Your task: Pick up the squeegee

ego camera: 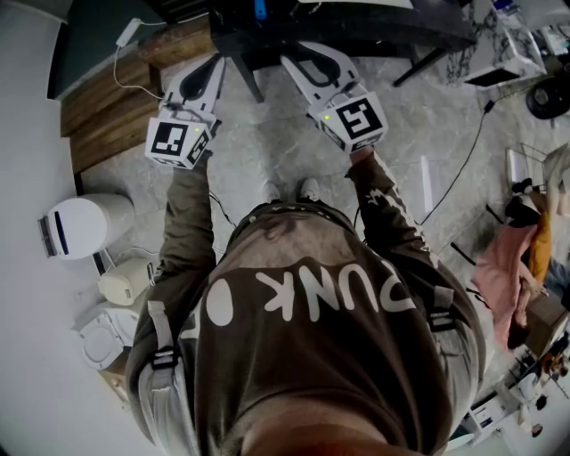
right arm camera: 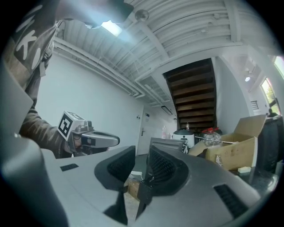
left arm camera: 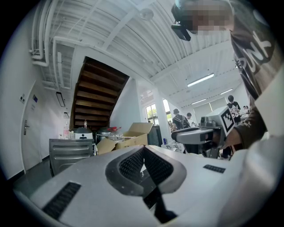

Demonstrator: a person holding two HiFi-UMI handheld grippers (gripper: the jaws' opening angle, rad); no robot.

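Observation:
No squeegee shows in any view. In the head view, a person in a brown shirt stands on the marble floor (ego camera: 267, 142) and holds both grippers out level in front. My left gripper (ego camera: 216, 64) has its ribbed pads closed tip to tip with nothing between them; its own view shows the same shut left gripper (left arm camera: 143, 150). My right gripper (ego camera: 294, 61) stands a little open. Its own view shows a narrow empty gap at the right gripper (right arm camera: 142, 150). Each gripper appears in the other's view, side by side: the right gripper (left arm camera: 195, 135) and the left gripper (right arm camera: 100, 140).
A dark table frame (ego camera: 338, 27) stands just ahead and wooden steps (ego camera: 107, 98) at the left. A white bin (ego camera: 85, 224) sits by the wall. Ahead are an open cardboard box (left arm camera: 128, 137), a metal cabinet (left arm camera: 71, 150) and a staircase (left arm camera: 97, 97). People (left arm camera: 179, 119) stand far back.

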